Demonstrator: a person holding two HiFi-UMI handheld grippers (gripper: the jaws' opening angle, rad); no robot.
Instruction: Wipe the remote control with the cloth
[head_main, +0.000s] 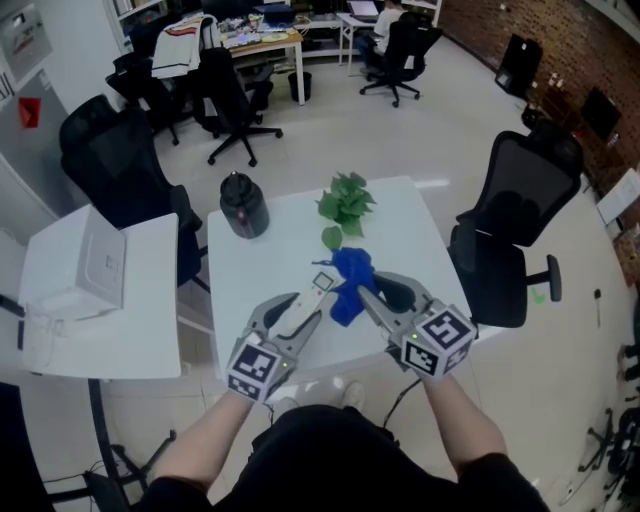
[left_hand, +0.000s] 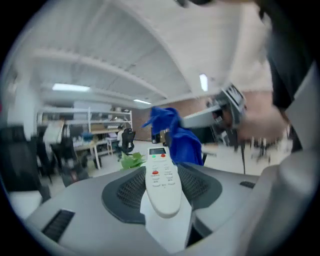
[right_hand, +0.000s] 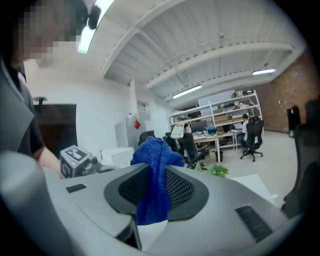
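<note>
My left gripper (head_main: 308, 303) is shut on a white remote control (head_main: 316, 293), held above the white table (head_main: 400, 235) with its button face showing. In the left gripper view the remote (left_hand: 162, 182) lies between the dark pads and its small screen points away from me. My right gripper (head_main: 366, 296) is shut on a blue cloth (head_main: 350, 283), bunched right beside the far end of the remote. In the right gripper view the cloth (right_hand: 153, 175) hangs down between the pads, with the left gripper's marker cube (right_hand: 75, 159) to the left.
On the table stand a dark jar (head_main: 243, 205) at the far left and a green leafy plant (head_main: 345, 205) at the back. A black office chair (head_main: 525, 225) stands to the right, a white side table with a box (head_main: 88, 270) to the left.
</note>
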